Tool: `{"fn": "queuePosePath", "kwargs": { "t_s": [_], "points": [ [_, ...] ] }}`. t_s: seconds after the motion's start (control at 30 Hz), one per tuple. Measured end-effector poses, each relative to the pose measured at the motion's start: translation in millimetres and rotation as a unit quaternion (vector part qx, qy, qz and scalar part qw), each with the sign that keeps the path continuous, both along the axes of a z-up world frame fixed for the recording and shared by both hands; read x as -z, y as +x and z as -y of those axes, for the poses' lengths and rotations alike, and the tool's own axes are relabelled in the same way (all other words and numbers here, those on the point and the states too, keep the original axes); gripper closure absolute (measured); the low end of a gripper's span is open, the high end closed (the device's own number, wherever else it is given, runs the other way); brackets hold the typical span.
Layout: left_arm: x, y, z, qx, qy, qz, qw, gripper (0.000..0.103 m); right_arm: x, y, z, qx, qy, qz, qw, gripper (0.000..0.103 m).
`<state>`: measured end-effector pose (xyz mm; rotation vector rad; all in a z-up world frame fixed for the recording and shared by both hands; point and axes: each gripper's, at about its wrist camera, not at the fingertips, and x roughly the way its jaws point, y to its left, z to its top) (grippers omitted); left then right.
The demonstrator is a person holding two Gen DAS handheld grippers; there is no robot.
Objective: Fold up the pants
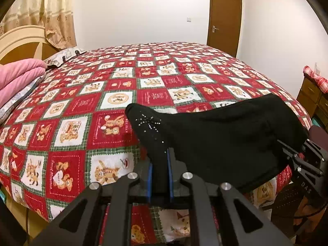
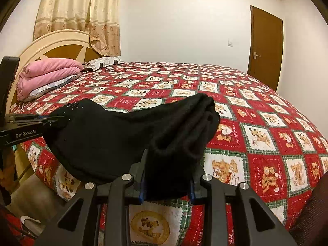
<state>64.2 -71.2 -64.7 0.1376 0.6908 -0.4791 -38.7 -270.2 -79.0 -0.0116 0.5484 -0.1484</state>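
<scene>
One pair of black pants (image 1: pixel 225 135), two grippers, one bed (image 1: pixel 114 86), one folded pink blanket (image 2: pixel 47 73), one brown door (image 2: pixel 265 47), one curtain (image 2: pixel 82 14). Pants: plain black knit, bunched and thick with several layers, a scatter of small rhinestones near one end (image 1: pixel 148 123); held up just above the near edge of the bed's red, white and green bear-print quilt, sagging between the two grips, spanning the lower centre to the right in the left wrist view and the left to the centre in the right wrist view. Left gripper (image 1: pixel 160 176): fingers narrow, blue pads clamped on a thin fold of the rhinestone end. Right gripper (image 2: pixel 166 184): fingers wider apart, clamped around a fat bundle of the other end. Blanket at centre left by the headboard (image 2: pixel 51 45); door at upper right.
</scene>
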Motion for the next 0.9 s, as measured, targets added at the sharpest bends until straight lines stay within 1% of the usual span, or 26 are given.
{"fn": "queuePosePath", "kwargs": {
  "t_s": [0.17, 0.47, 0.73, 0.9],
  "points": [
    [-3.8, 1.2, 0.4, 0.004, -0.003, 0.007, 1.0, 0.091, -0.7, 3.3, 6.2, 0.007, 0.016, -0.004, 1.0, 0.071],
    [-14.9, 13.8, -7.0, 0.007, -0.032, 0.005, 0.9995, 0.091, -26.5, 9.5, 0.5, 0.014, 0.019, 0.016, 1.0, 0.071],
    [-30.2, 33.1, -20.1, 0.001, -0.055, 0.016, 0.9984, 0.091, -56.3, 33.7, -12.9, 0.007, 0.021, 0.043, 0.999, 0.072],
    [-40.4, 44.0, -30.0, -0.008, -0.055, 0.031, 0.998, 0.091, -65.3, 51.8, -23.5, -0.004, 0.018, 0.047, 0.999, 0.072]
  ]
}}
